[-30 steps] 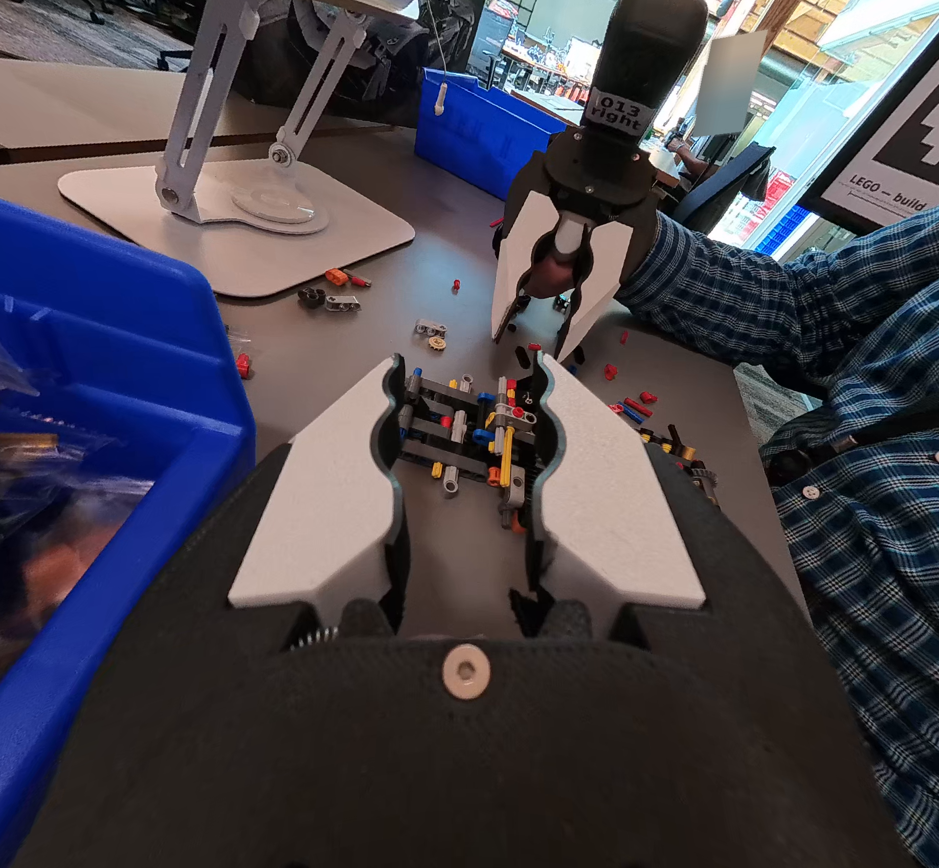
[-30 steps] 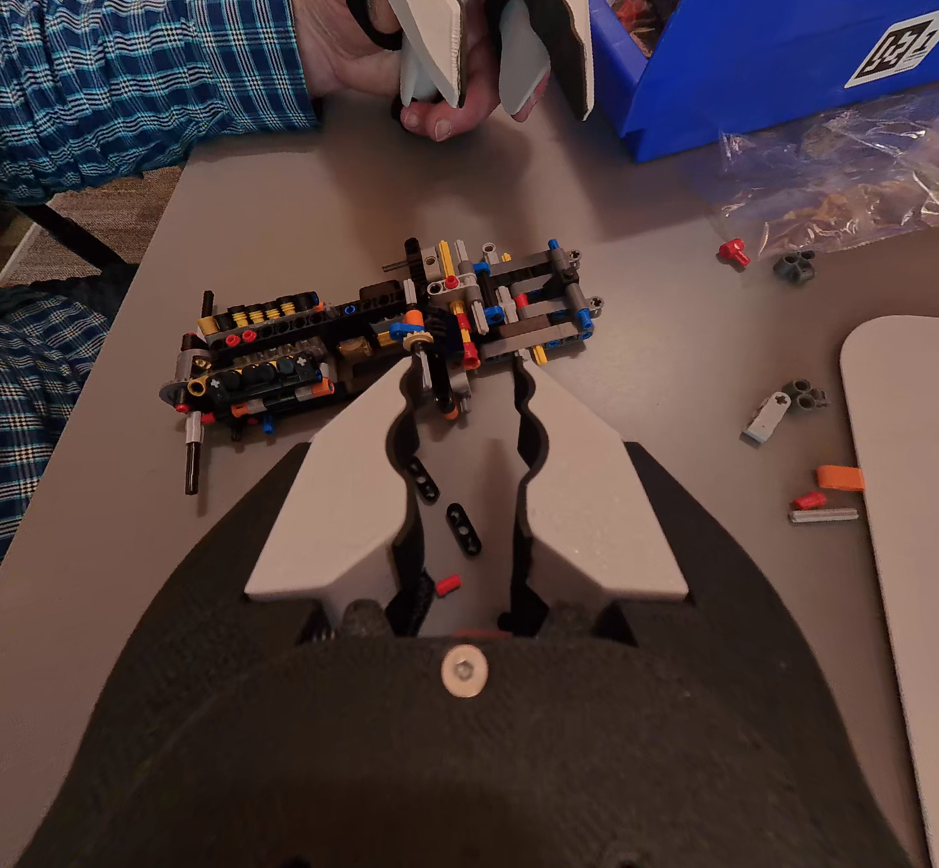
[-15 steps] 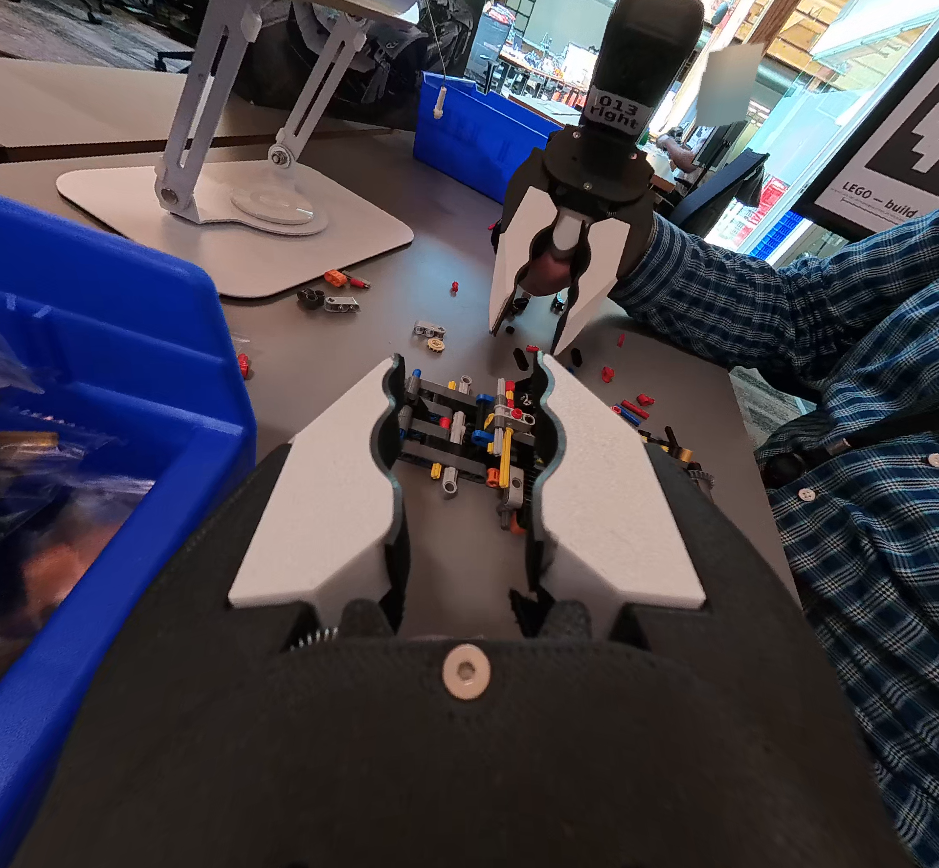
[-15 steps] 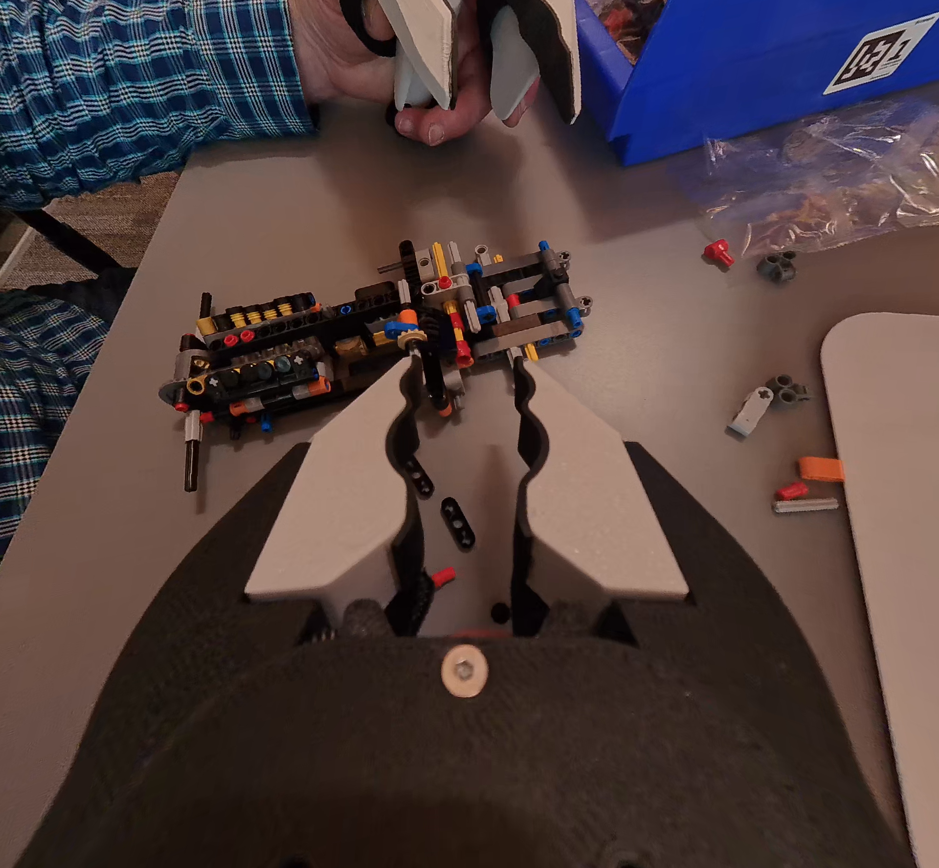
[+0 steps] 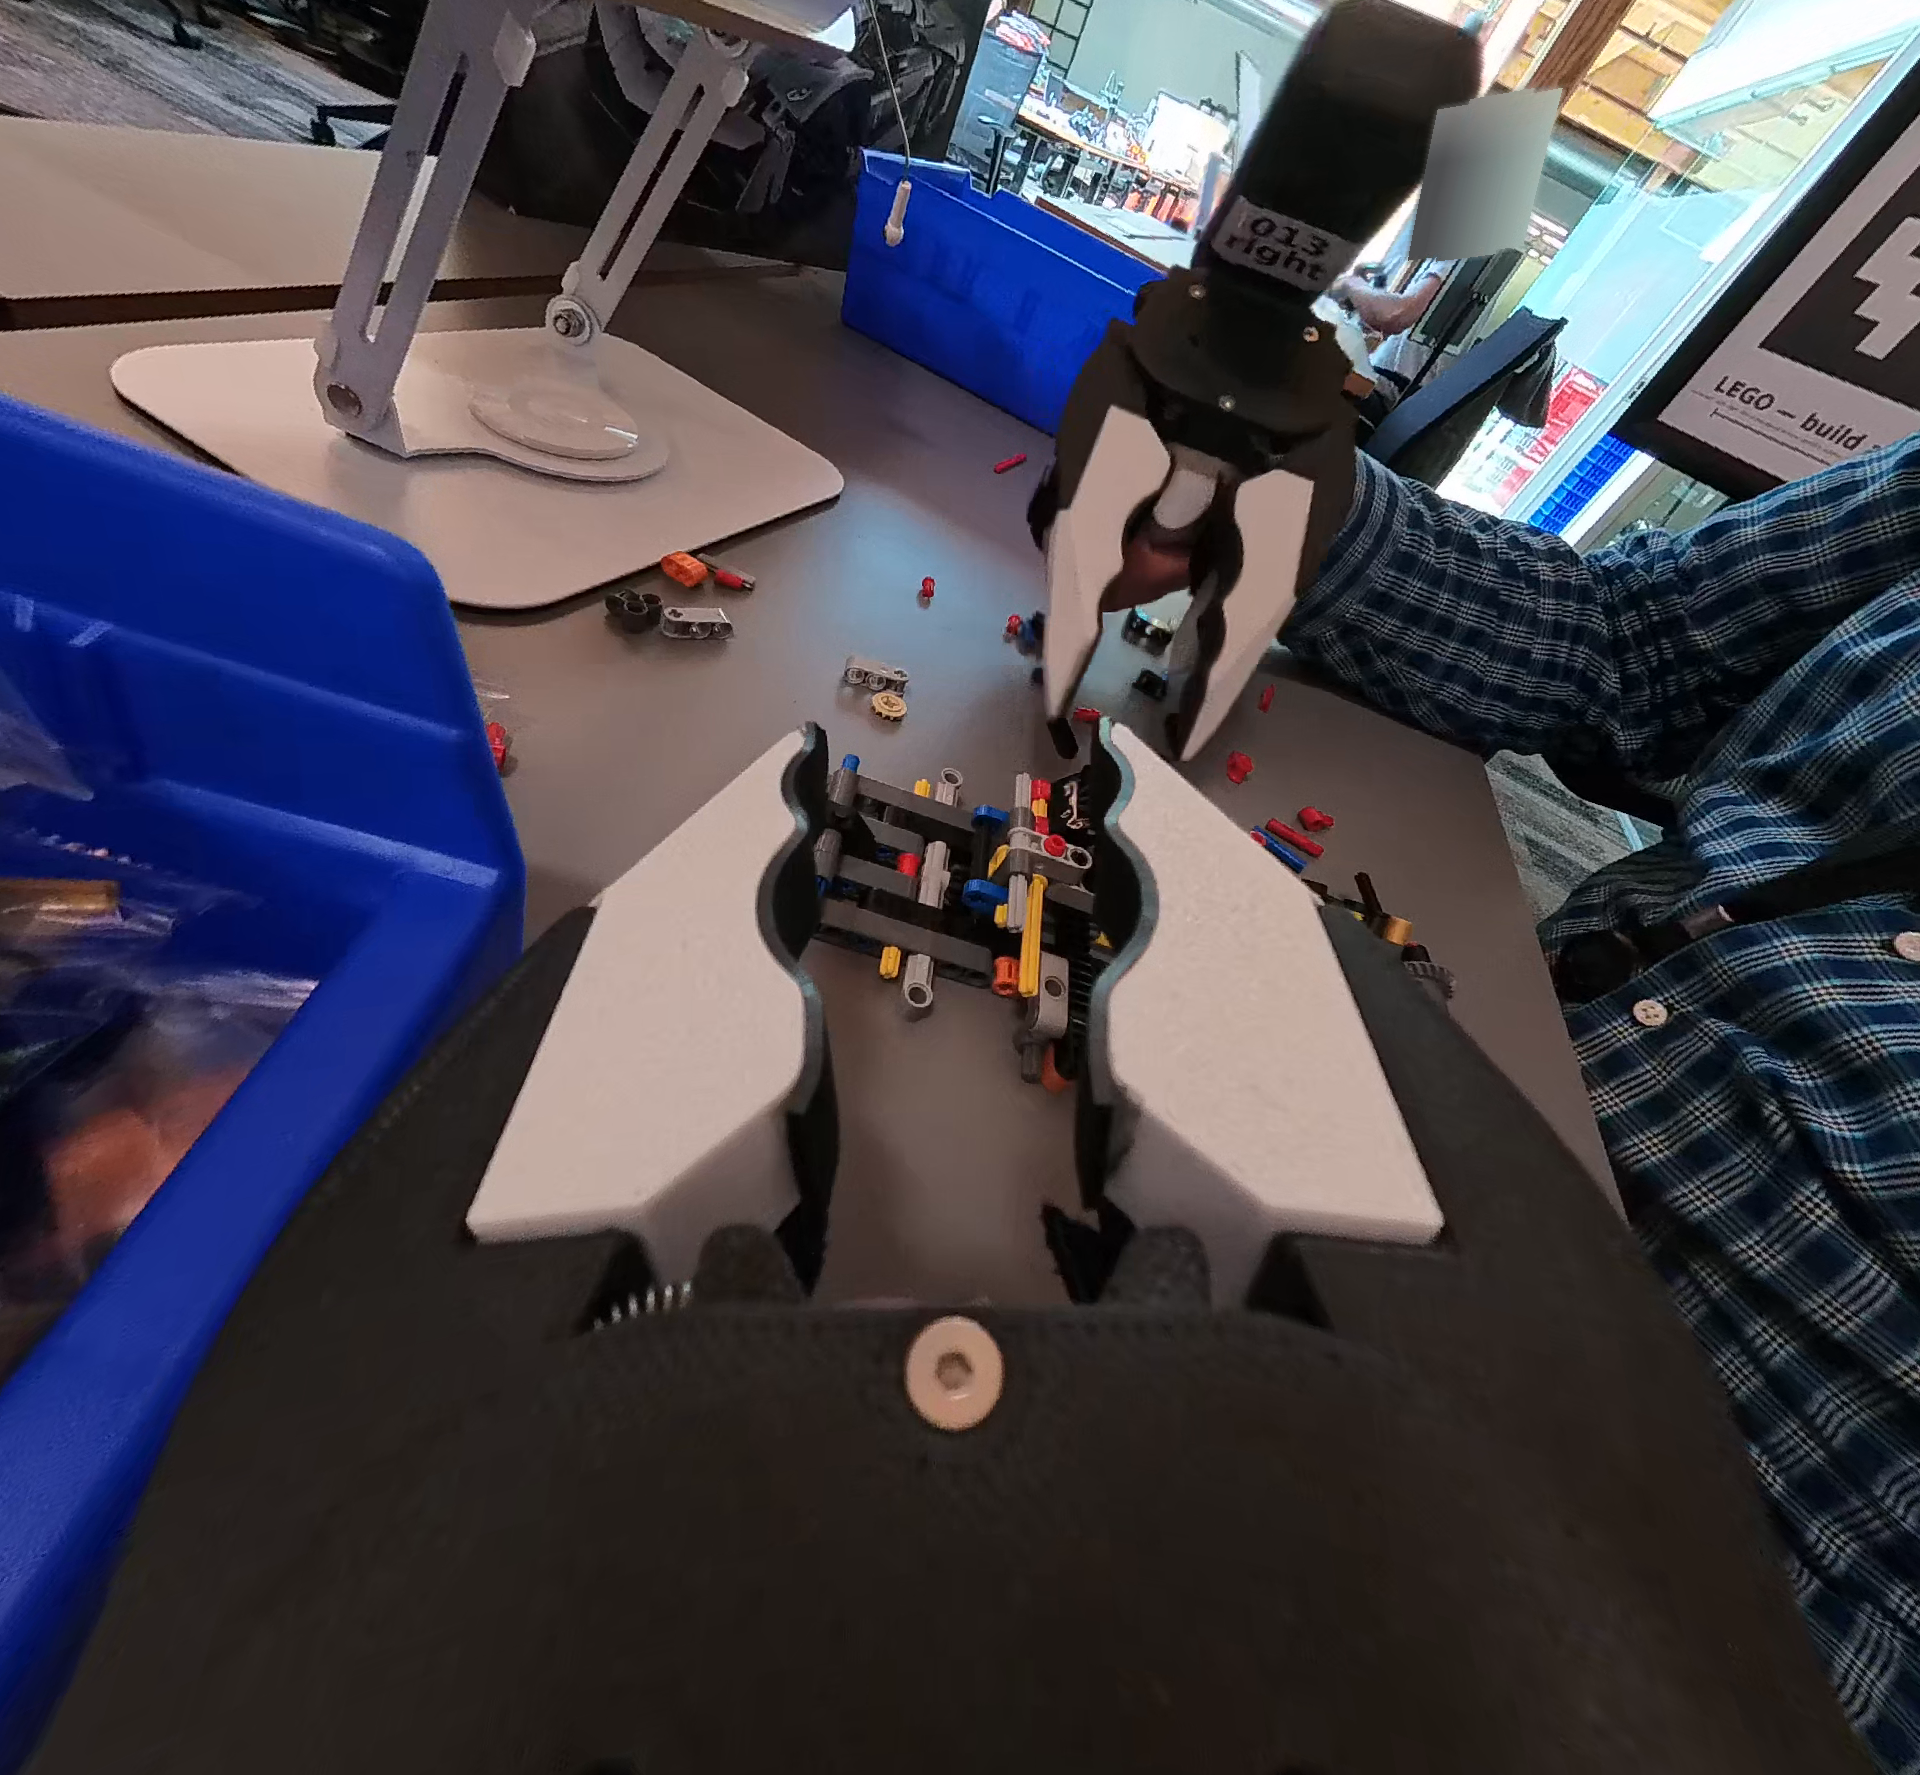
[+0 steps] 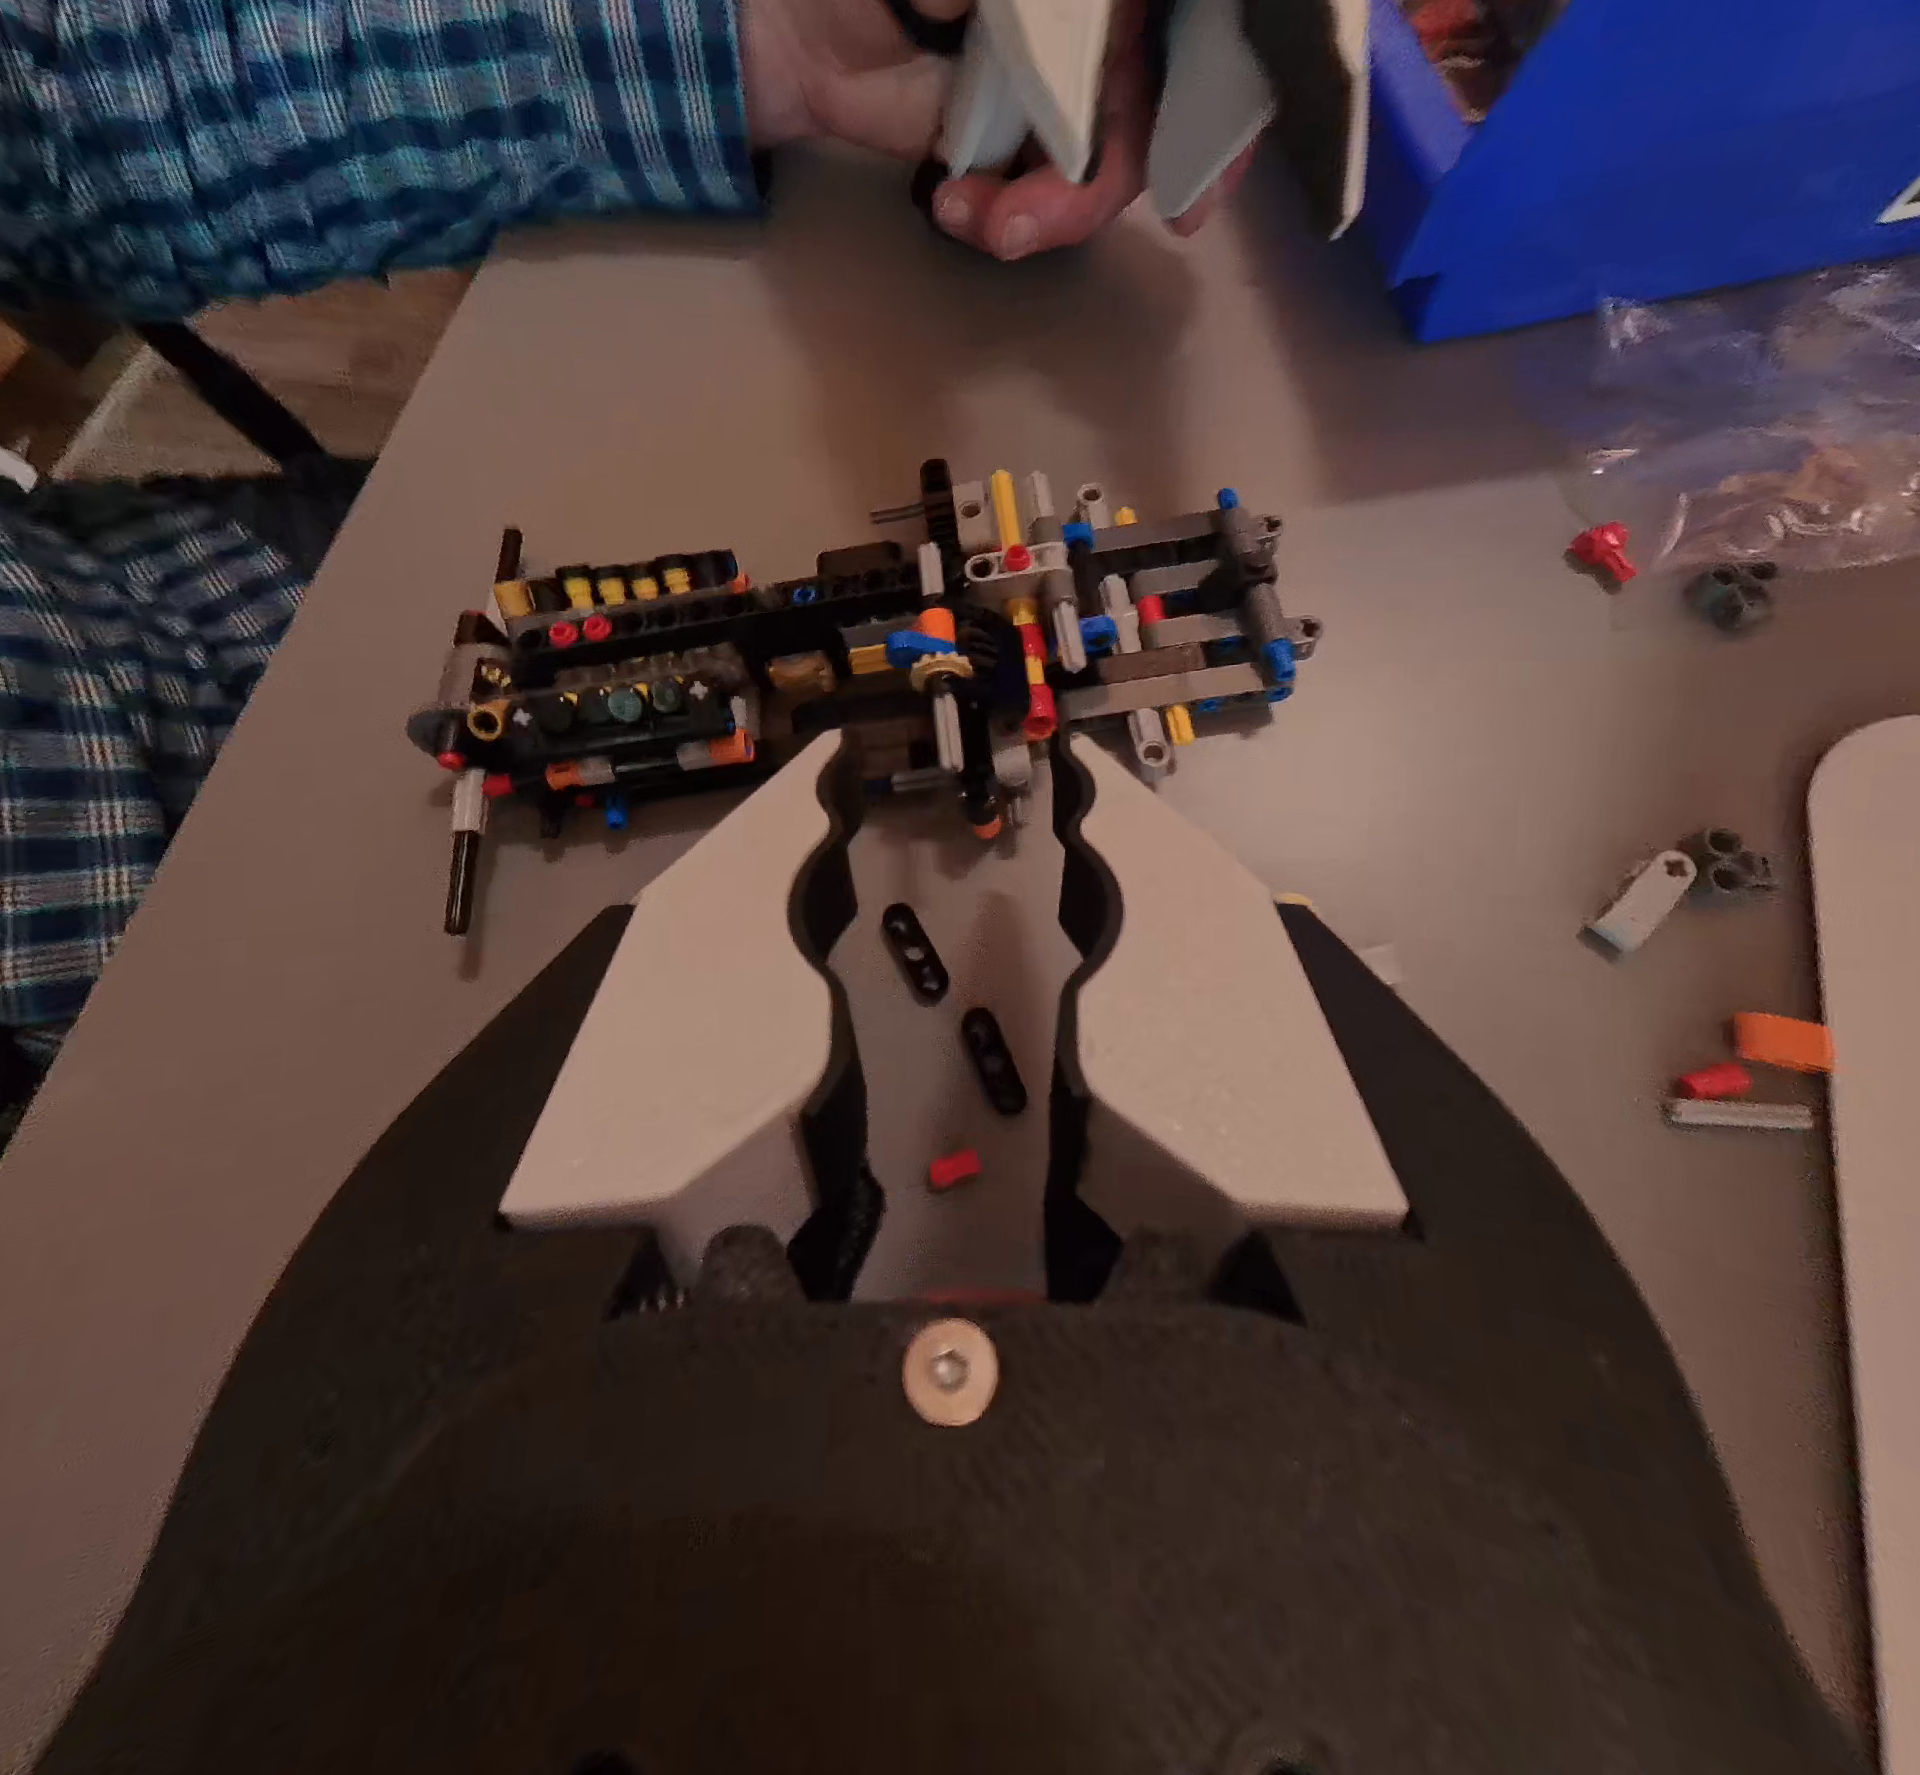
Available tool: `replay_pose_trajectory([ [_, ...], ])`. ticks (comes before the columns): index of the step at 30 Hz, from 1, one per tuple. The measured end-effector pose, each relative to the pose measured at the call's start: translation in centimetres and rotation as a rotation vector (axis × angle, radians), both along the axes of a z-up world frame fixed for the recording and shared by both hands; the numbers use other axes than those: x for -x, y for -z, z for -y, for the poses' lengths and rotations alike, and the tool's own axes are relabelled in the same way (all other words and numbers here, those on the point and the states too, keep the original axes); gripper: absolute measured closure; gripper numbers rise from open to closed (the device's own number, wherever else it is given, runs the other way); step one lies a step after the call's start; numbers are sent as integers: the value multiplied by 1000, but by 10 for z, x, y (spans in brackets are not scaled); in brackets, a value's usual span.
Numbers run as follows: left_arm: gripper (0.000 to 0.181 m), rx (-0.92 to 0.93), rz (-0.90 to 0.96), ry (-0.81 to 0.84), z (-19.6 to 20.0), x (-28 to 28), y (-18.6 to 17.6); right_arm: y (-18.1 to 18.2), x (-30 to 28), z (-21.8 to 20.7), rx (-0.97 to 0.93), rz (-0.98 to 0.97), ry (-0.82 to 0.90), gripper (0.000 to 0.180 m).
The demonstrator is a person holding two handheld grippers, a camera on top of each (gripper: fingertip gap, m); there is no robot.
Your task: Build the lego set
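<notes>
Table [image 6: 644, 395]: a grey top carries everything, and the lego build is the landmark here, lying flat near the middle.
Blue bin [image 5: 239, 790]: big and bright, well to one side of the lego build in the left wrist view, with clear bags inside; its outer wall [image 6: 1683, 115] shows beyond the build in the right wrist view.
White stand [image 5: 478, 447]: its flat base sits on the table past the lego build, two slotted legs rising from it.
Plastic bag [image 6: 1766, 416]: crumpled and clear, lying against the bin, off the grey end of the lego build.
Left gripper [image 5: 961, 749]: fingers spread apart, nothing between them, hanging over the grey-framed end of the lego build; seen from across [image 6: 1153, 198] it is held in a hand [image 6: 862, 63] above the table, beyond the build.
Right gripper [image 6: 948, 749]: fingers apart too, tips just short of the near edge of the lego build; from the other side [image 5: 1122, 738] it points down at the table right beside the build.
Lego build [image 6: 862, 645]: long, black frame at one end, grey frame at the other, with yellow, red and blue pins; no gripper is touching it.
Black beams [image 6: 914, 951]: two short ones on the table between the right gripper's fingers, just in front of the lego build.
Red pin [image 6: 954, 1169]: tiny, nearer the camera than the beams.
</notes>
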State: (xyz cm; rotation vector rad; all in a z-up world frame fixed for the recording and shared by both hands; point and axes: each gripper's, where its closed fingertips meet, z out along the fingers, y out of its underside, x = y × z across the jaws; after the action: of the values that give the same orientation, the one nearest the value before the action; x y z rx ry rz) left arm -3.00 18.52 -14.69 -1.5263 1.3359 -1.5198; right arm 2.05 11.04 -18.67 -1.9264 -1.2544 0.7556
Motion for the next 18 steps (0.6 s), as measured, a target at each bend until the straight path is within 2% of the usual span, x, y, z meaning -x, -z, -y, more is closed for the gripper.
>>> replay_pose_trajectory([
  [3,132,0,0,0,0,0,0,11,3,0,-16,72,-6,147],
  [6,133,0,0,0,0,0,0,15,5,-5,-54,101,12,156],
  [11,132,-1,-1,1,0,0,0,2,3,-17,-67,18,89,166],
  [18,132,-1,-1,1,0,0,0,0,-5,-33,-53,-11,202,159],
])
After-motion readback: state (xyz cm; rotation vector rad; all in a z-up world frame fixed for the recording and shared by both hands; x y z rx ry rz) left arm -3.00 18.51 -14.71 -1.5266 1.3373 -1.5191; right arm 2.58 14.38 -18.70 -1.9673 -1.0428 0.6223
